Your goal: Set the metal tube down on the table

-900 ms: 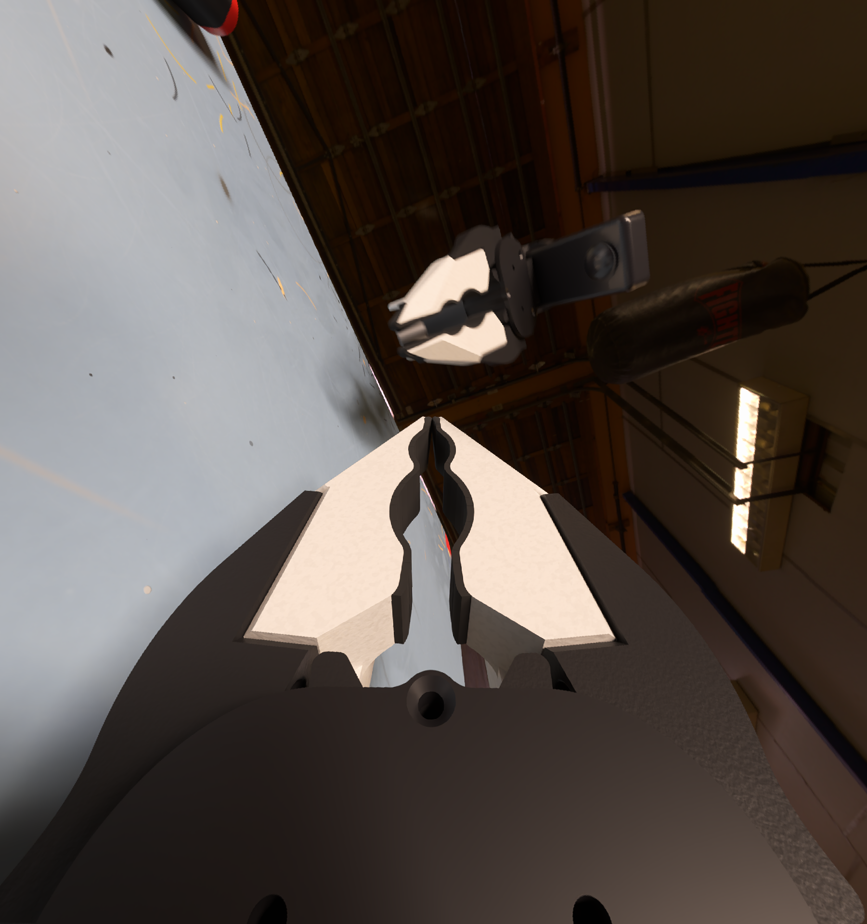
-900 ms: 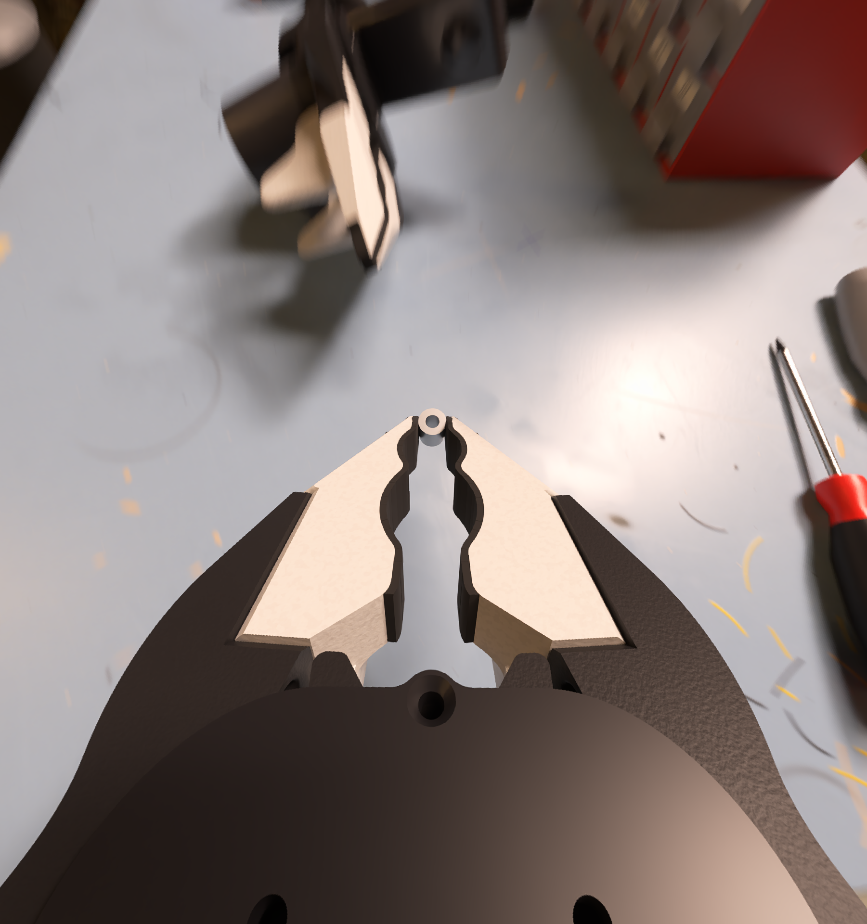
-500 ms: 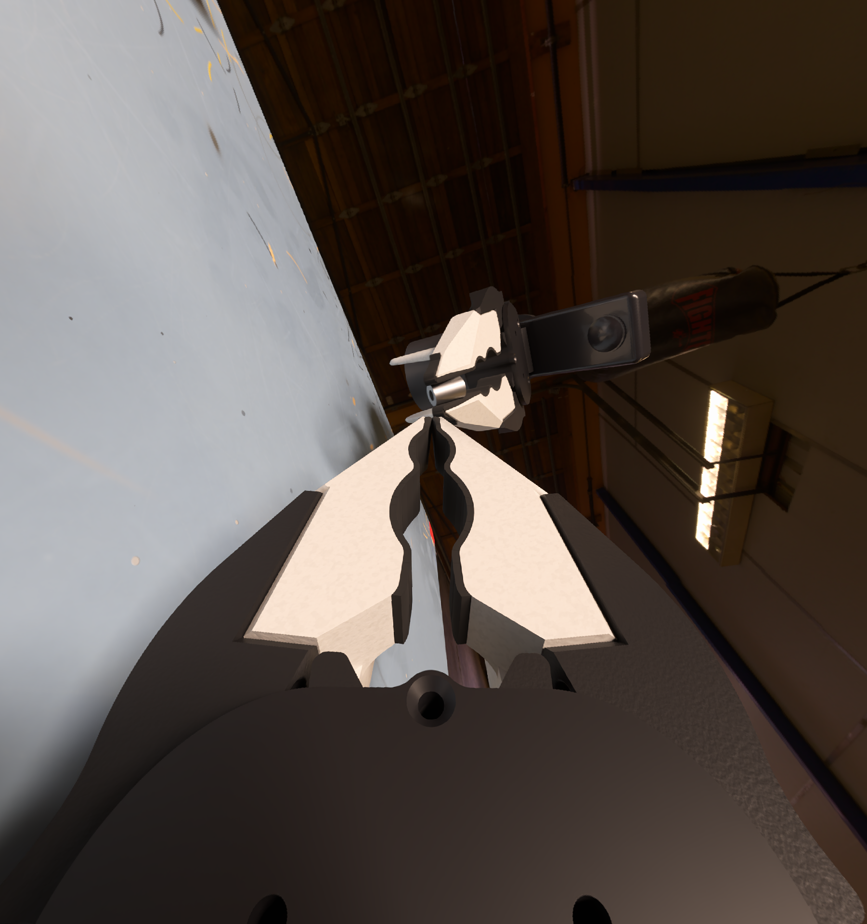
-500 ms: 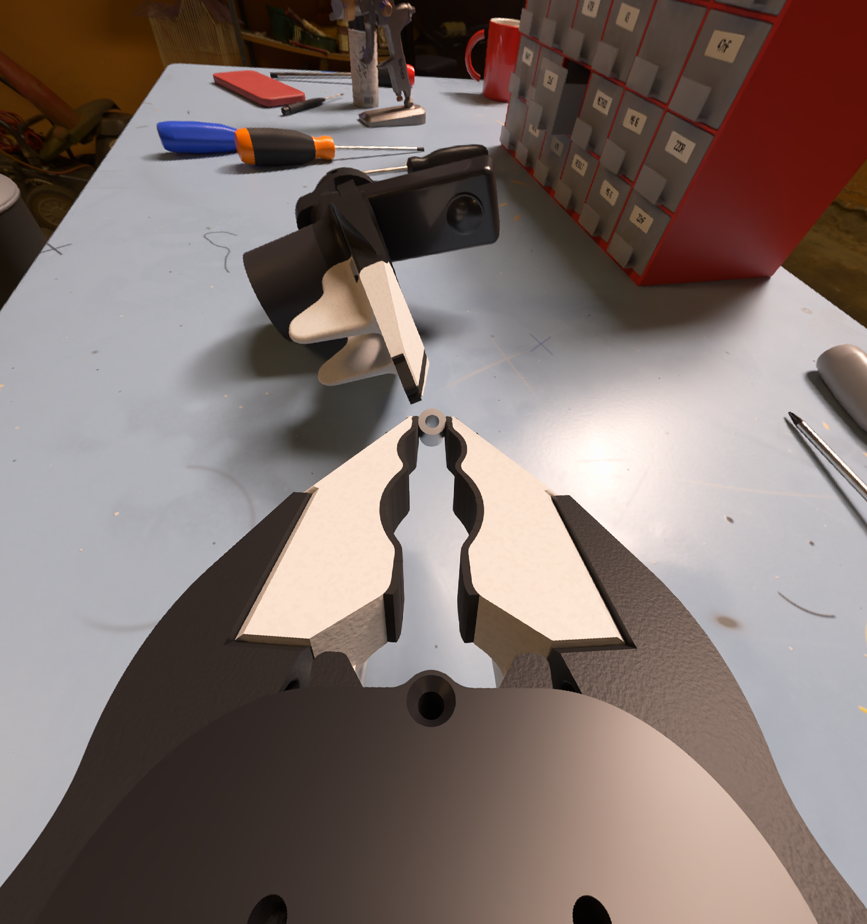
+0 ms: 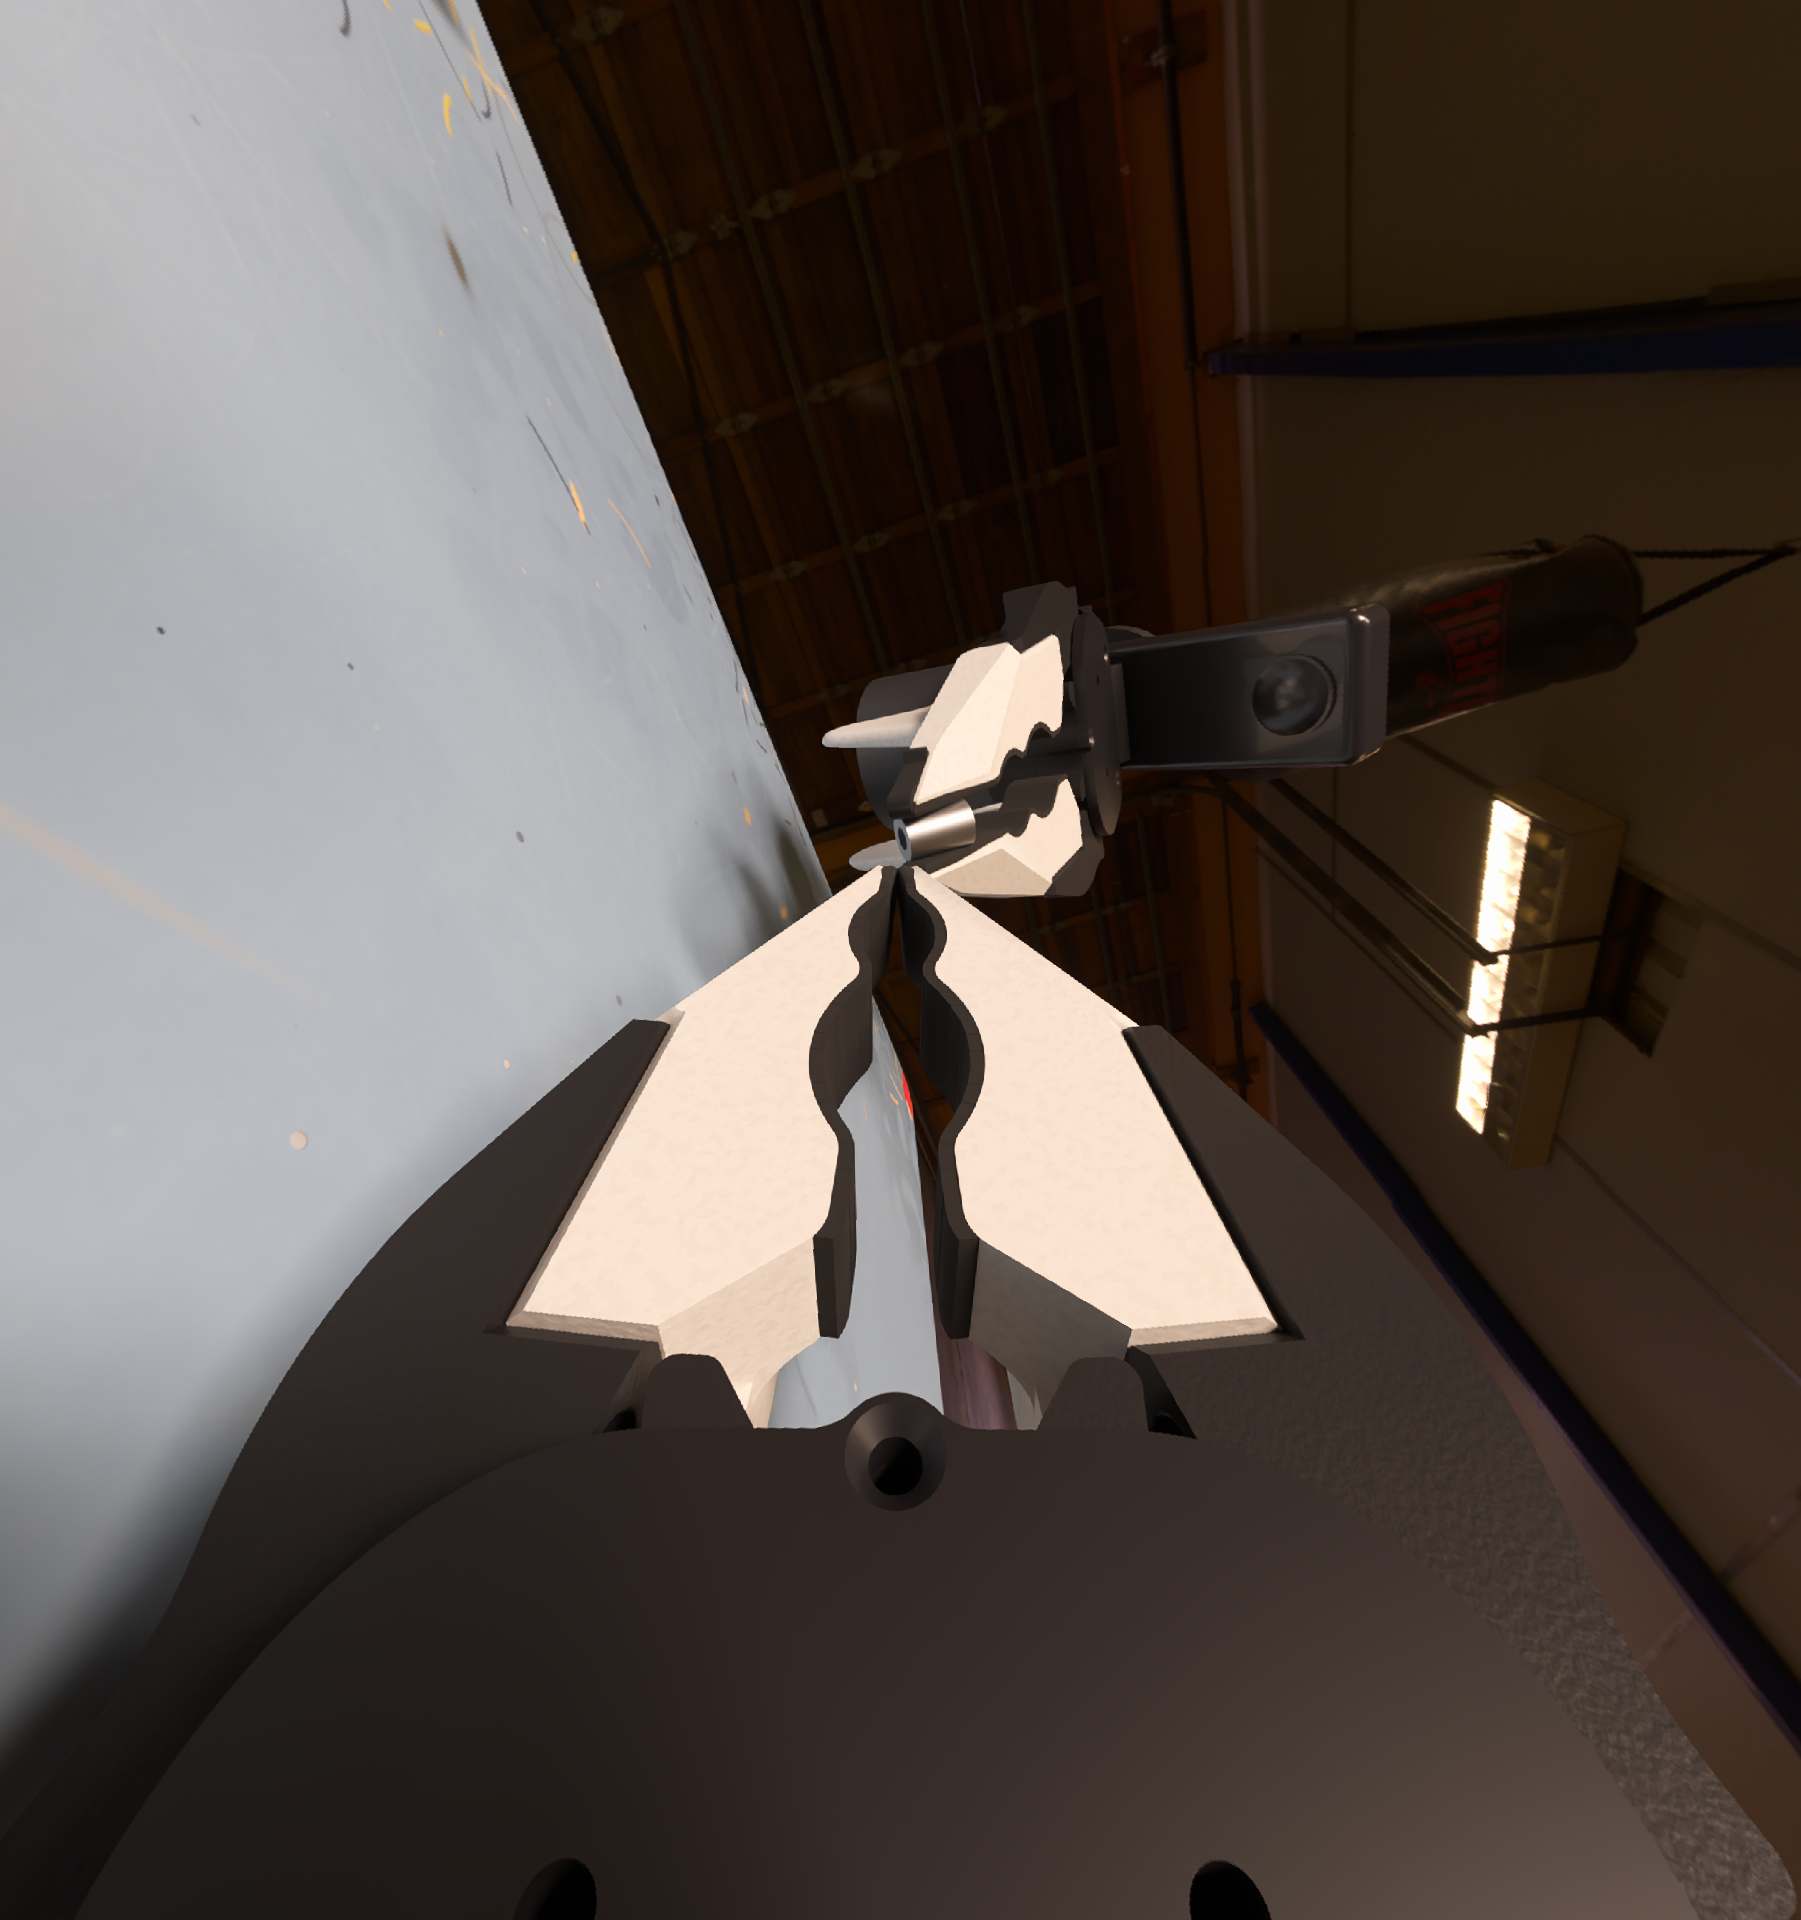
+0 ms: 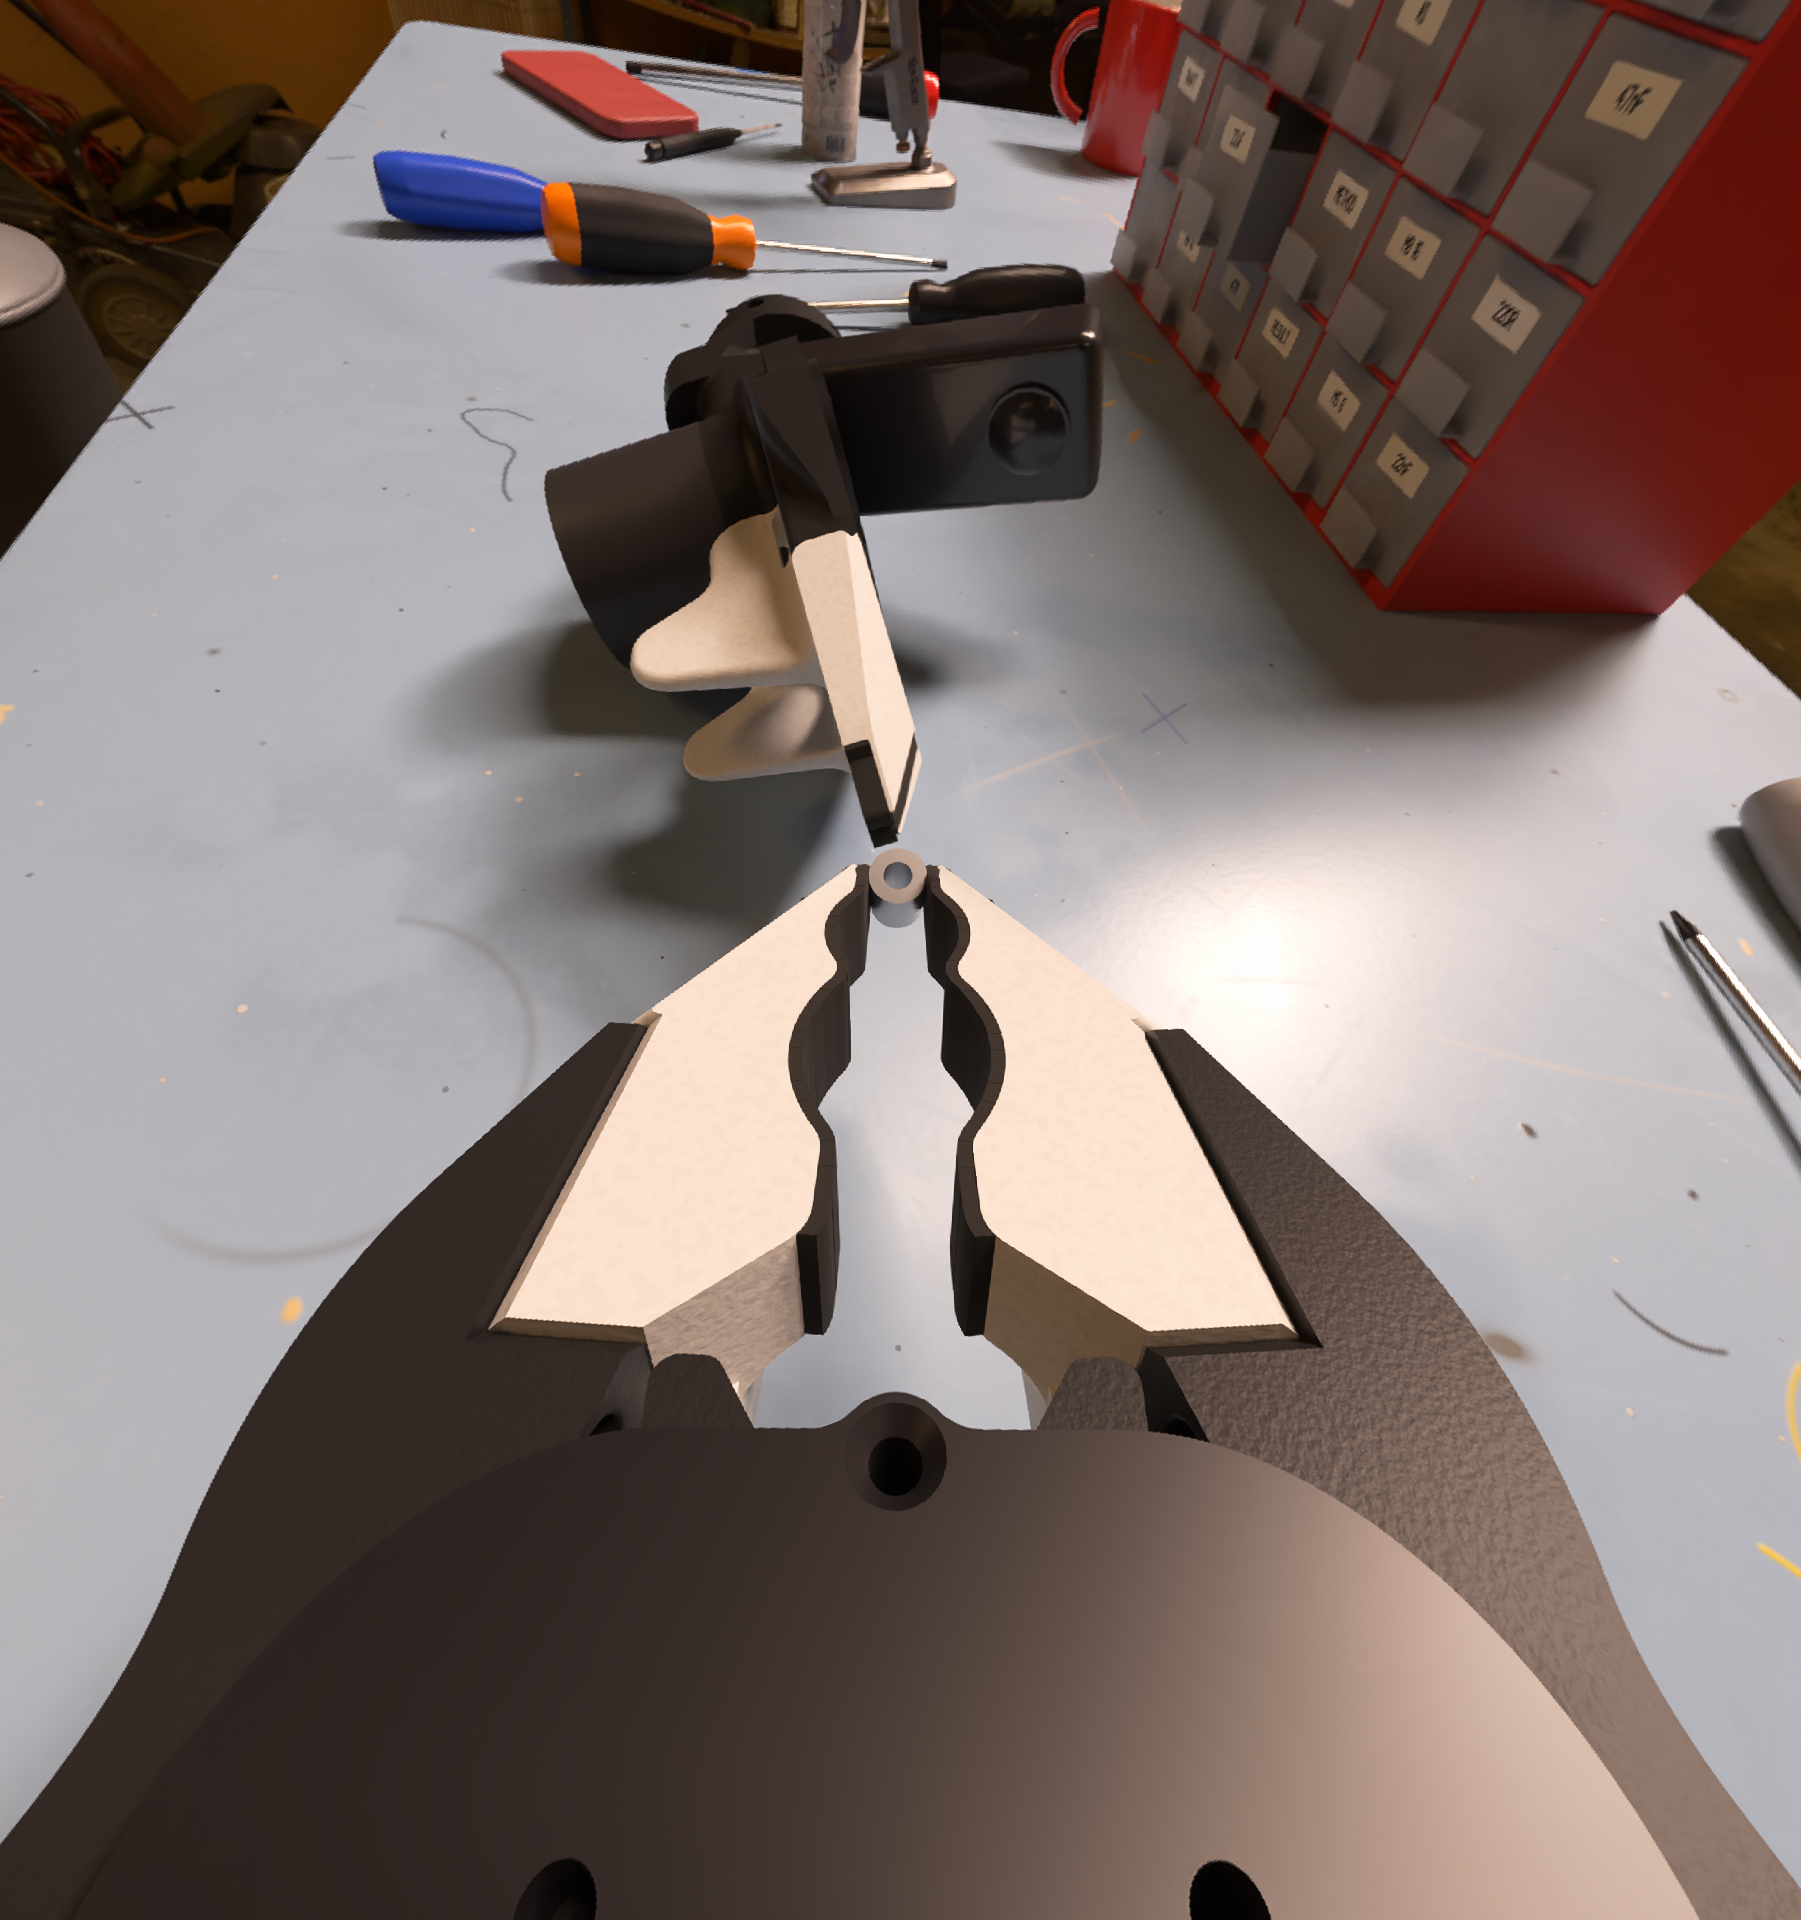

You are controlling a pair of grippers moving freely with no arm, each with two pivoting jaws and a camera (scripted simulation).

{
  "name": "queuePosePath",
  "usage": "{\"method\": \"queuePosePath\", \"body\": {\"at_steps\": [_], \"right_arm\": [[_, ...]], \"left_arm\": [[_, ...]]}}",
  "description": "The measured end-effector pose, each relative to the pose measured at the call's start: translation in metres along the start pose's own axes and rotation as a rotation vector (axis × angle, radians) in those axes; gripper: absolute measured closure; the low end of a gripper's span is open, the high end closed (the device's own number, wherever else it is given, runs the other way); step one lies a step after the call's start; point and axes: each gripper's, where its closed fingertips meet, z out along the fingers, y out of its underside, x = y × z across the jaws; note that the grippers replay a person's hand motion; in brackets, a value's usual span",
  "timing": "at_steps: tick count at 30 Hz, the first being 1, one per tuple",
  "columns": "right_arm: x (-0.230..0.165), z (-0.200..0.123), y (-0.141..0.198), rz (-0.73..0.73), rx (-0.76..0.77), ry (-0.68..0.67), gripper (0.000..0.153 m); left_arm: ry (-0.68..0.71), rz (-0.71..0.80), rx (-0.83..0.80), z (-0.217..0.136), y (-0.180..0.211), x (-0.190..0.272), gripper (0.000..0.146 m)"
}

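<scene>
The metal tube is short, silver and hollow. My right gripper is shut on it at the fingertips and holds it above the blue-grey table, its open end pointing at the camera. My left gripper is shut with nothing between its fingers. In the right wrist view the left gripper hangs tips-down just beyond the tube, nearly touching its end. In the left wrist view the right gripper shows just past my fingertips with the tube in it.
A red drawer cabinet stands at the right back. A blue and orange screwdriver, a black-handled one, a red mug and a red flat block lie farther back. Another screwdriver lies at the right.
The right wrist view has tilted up from the tabletop to look along it. The two grippers have come closer, tip to tip. The tube stays in the right gripper.
</scene>
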Motion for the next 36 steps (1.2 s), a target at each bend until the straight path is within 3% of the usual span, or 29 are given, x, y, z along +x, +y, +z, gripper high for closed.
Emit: {"method": "queuePosePath", "body": {"at_steps": [36], "right_arm": [[-0.008,0.0,0.004,-0.07,-0.057,0.013,0.143]], "left_arm": [[-0.058,0.041,-0.015,0.003,0.008,-0.005,0.146]]}}
